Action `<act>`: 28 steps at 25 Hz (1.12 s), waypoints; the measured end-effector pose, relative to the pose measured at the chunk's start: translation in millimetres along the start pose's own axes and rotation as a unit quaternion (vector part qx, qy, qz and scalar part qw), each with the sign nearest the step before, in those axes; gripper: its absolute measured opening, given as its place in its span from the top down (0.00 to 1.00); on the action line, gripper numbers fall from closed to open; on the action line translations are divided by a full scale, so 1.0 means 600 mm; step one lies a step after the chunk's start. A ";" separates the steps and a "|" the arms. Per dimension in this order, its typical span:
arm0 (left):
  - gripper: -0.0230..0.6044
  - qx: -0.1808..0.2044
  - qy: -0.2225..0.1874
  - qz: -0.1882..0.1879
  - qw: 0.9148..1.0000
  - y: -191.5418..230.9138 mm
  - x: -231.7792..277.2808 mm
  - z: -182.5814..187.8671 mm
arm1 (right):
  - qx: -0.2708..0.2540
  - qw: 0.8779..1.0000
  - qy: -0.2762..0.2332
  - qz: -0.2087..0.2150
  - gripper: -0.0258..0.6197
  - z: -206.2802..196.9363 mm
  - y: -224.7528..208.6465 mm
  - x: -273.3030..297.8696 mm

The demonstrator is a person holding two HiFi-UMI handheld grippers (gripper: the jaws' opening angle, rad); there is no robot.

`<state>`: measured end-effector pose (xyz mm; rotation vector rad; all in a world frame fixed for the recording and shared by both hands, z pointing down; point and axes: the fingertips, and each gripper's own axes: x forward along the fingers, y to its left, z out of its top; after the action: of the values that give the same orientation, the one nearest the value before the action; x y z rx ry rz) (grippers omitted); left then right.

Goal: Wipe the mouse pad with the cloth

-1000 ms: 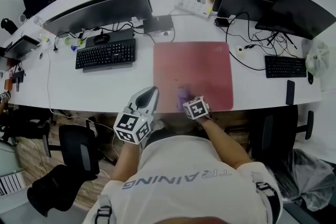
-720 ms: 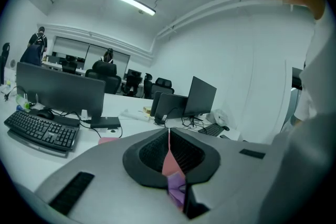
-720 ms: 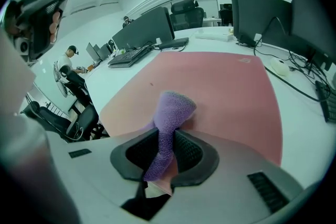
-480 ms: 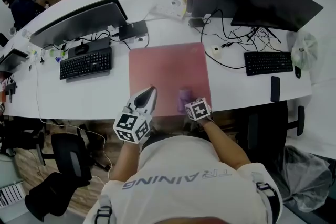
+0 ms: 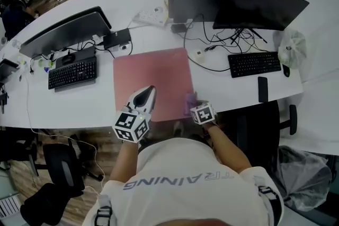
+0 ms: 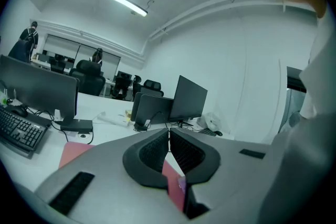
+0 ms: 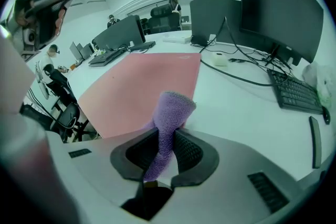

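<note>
A large pink mouse pad (image 5: 152,82) (image 7: 142,81) lies on the white desk (image 5: 222,90). My right gripper (image 5: 192,106) (image 7: 164,140) is shut on a purple cloth (image 7: 168,123) (image 5: 189,101), held at the pad's near right corner by the desk's front edge. The cloth sticks up between the jaws. My left gripper (image 5: 144,99) (image 6: 168,140) is shut with nothing in it, raised over the pad's near edge, pointing across the desk.
Monitors (image 5: 63,32) (image 5: 259,2) stand at the back left and back right. Black keyboards (image 5: 71,72) (image 5: 254,63) flank the pad. Cables (image 5: 222,45), a power strip (image 5: 151,16), a phone (image 5: 262,89) and a plastic bag (image 5: 291,47) lie around. Chairs (image 5: 58,166) stand below the desk's edge.
The head view has swung right, so the desk shifts left in frame. My right gripper with the cloth now sits at the pad's near right corner instead of over its near middle.
</note>
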<state>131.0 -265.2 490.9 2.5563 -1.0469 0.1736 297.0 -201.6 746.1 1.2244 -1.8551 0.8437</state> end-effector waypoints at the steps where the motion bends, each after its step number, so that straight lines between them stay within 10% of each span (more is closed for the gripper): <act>1: 0.91 0.002 -0.002 -0.002 1.000 -0.003 0.003 0.004 | -0.002 1.000 0.000 -0.009 0.81 -0.005 -0.011 -0.005; 7: 0.91 0.016 -0.017 0.000 1.000 0.004 -0.014 0.036 | 0.023 0.999 -0.019 -0.039 0.81 -0.010 -0.045 -0.032; 13: 0.91 0.023 -0.035 0.014 0.999 0.044 -0.064 0.078 | 0.040 0.987 -0.151 -0.037 0.81 0.124 -0.013 -0.113; 28: 0.91 0.068 -0.119 0.073 0.988 0.158 -0.253 0.218 | -0.093 0.896 -0.431 -0.046 0.81 0.476 0.221 -0.419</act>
<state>-47.3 -278.4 359.8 2.6711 -1.3547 -0.0238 175.2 -284.2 371.3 1.7011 -2.4443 0.0148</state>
